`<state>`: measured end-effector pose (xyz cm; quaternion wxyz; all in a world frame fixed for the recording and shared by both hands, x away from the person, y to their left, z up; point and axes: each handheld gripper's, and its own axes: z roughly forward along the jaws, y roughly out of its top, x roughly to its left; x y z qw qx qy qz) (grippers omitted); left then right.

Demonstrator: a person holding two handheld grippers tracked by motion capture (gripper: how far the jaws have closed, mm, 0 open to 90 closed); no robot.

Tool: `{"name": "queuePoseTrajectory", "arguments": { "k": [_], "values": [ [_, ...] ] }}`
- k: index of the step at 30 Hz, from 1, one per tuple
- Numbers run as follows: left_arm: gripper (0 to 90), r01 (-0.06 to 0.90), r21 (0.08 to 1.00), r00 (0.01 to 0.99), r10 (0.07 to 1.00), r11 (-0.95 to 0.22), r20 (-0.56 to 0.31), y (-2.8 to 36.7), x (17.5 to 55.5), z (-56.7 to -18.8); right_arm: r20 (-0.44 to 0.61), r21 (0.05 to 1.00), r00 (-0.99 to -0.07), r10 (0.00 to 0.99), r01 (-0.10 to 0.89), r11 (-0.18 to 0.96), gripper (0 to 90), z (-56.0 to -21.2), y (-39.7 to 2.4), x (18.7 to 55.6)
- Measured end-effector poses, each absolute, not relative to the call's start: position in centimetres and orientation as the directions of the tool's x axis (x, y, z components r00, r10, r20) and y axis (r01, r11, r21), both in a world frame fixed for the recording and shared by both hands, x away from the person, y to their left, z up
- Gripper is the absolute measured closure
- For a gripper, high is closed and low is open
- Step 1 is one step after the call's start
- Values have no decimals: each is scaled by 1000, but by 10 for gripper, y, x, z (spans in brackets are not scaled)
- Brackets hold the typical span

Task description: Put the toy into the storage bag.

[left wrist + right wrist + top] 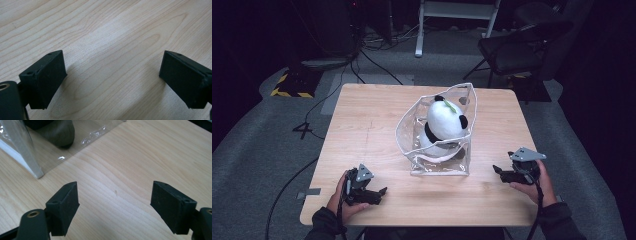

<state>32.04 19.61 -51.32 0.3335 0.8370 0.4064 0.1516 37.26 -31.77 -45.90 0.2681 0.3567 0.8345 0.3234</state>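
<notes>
A clear plastic bag (439, 135) with white-trimmed edges stands near the middle of the wooden desk (362, 130), its open mouth facing up and toward the far side. A plush panda (443, 122) sits inside it, white body with black ears and limbs, a small green piece at its head. The left claw (379, 192) rests low at the near left of the desk, well apart from the bag; in the left gripper view its jaws stand wide apart over bare wood, grasping nothing. The right claw (498, 171) sits at the near right, jaws pointing left toward the bag's lower right corner; in the right gripper view the jaws are likewise released, with the bag's white-edged corner (35, 171) just ahead. Handling judgement: the bag film appears thin, flexible and slick, so it is likely to buckle or slide under a one-sided push. The plush looks light and soft and should compress without damage. The stiffer trimmed rim or the white strap low on the near face offers the most secure hold; pinching bare film is less dependable.
</notes>
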Motion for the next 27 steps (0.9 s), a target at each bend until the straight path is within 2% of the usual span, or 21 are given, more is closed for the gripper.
{"name": "queuePoseTrajectory", "arguments": {
  "k": [27],
  "values": [
    [70, 580, 682, 622, 782, -445, -19, 196, 320, -513, -168, 706, -605, 778, 477, 523, 218, -492, -350, 352]
  ]
}}
